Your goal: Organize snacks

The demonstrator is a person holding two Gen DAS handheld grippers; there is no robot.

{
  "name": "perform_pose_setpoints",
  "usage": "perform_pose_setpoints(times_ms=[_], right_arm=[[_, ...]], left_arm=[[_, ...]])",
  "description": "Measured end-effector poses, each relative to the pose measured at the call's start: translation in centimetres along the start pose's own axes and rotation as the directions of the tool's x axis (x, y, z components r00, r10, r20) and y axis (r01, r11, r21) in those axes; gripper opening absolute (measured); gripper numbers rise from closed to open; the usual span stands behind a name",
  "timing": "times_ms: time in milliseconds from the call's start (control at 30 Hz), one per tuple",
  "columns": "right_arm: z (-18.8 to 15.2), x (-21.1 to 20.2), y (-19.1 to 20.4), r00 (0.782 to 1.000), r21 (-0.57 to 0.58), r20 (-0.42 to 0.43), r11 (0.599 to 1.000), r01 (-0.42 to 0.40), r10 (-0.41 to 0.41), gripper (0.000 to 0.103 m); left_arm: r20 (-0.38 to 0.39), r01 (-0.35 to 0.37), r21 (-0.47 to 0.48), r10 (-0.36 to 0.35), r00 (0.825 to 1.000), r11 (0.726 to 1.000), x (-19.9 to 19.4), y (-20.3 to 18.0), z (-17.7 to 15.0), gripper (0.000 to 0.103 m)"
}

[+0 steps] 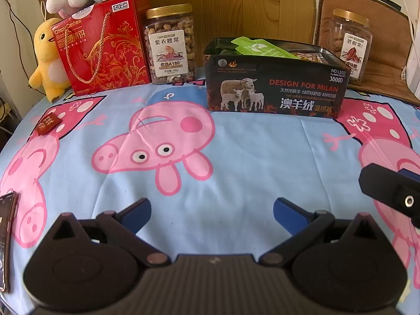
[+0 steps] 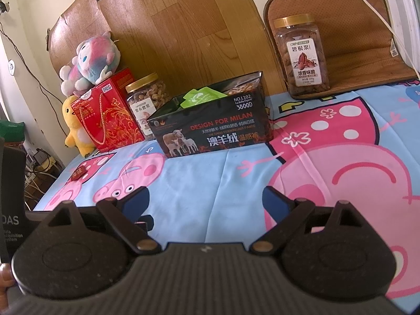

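Observation:
A black box (image 1: 275,89) printed with sheep stands open at the back of the table, holding green (image 1: 252,46) and other snack packets; it also shows in the right wrist view (image 2: 212,128). A small dark red snack packet (image 1: 48,123) lies on the cloth at the left, also seen in the right wrist view (image 2: 78,173). A dark packet edge (image 1: 6,239) lies at the far left. My left gripper (image 1: 212,210) is open and empty above the cloth. My right gripper (image 2: 206,200) is open and empty; part of it shows in the left wrist view (image 1: 391,191).
A red gift box (image 1: 105,47), a cashew jar (image 1: 170,44), a pecan jar (image 2: 302,57) on a brown cushion (image 2: 367,60), and plush toys (image 1: 47,60) line the back. A wood-pattern board (image 2: 183,31) leans against the wall. The table's left edge (image 2: 50,191) drops to cables.

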State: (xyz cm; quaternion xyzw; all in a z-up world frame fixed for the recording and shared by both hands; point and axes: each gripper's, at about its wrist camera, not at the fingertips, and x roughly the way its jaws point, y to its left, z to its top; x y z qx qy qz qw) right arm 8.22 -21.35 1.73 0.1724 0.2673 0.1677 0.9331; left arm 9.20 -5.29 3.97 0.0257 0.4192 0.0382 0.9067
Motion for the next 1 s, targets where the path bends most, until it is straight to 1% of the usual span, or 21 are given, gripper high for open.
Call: perform_pose_setpoints(times_ms=[733,833,1000], right_arm=[[-0.02,-0.04,0.01,1.0,0.001,0.0,1.0,0.0,0.0,0.095],[0.04,-0.04,-0.03,1.0,-0.001,0.0,1.0,0.0,0.0,0.095],[-0.18,-0.07,0.2,1.0,-0.006,0.003,1.0,0.001,-0.001,0.095]], left_arm=[[0.002,0.002,0.0,-0.002,1.0,1.0,-0.13,0.03,-0.02,0.103],[0.004,0.02,-0.004,-0.02,1.0,1.0,-0.23,0.15,-0.21,0.103],[0.037,0.019,0.011,-0.019,0.999,1.0,-0.83,-0.13,-0.27,0.103]])
